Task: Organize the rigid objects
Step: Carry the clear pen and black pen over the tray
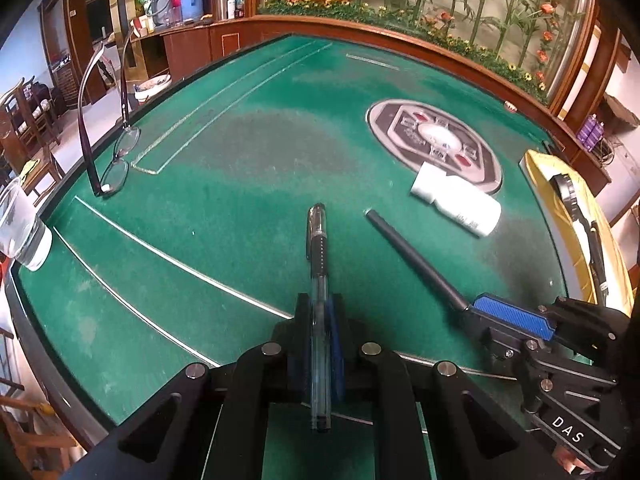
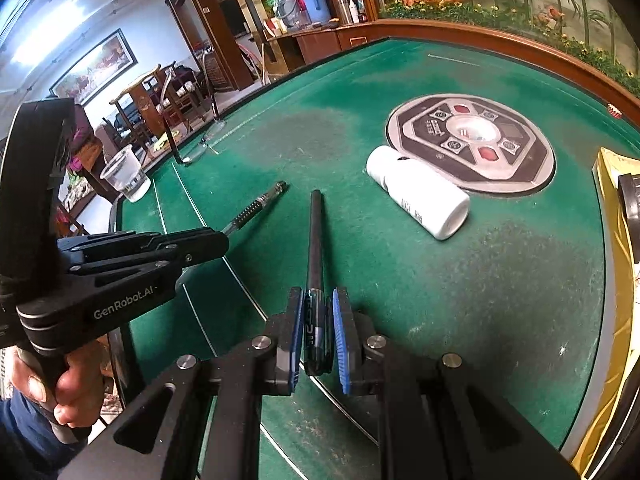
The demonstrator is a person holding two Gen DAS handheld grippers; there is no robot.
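Observation:
My left gripper [image 1: 318,314] is shut on a clear pen [image 1: 318,240] with a black grip, whose tip points away over the green table [image 1: 260,140]. My right gripper [image 2: 318,306] is shut on a slim black pen [image 2: 316,236], also pointing forward. In the left wrist view the right gripper [image 1: 472,308] comes in from the lower right with the black pen [image 1: 412,252]. In the right wrist view the left gripper [image 2: 222,236], held by a hand, enters from the left with the clear pen [image 2: 256,204]. A white bottle [image 1: 456,204] [image 2: 420,192] lies on its side beyond both pens.
Glasses [image 1: 116,160] [image 2: 200,148] stand with arms up near the left edge, beside a clear plastic cup [image 1: 20,224] [image 2: 124,176]. A round control panel [image 1: 436,140] [image 2: 472,140] sits mid-table. A yellow tray [image 1: 540,176] [image 2: 608,176] with dark items lies at the right edge.

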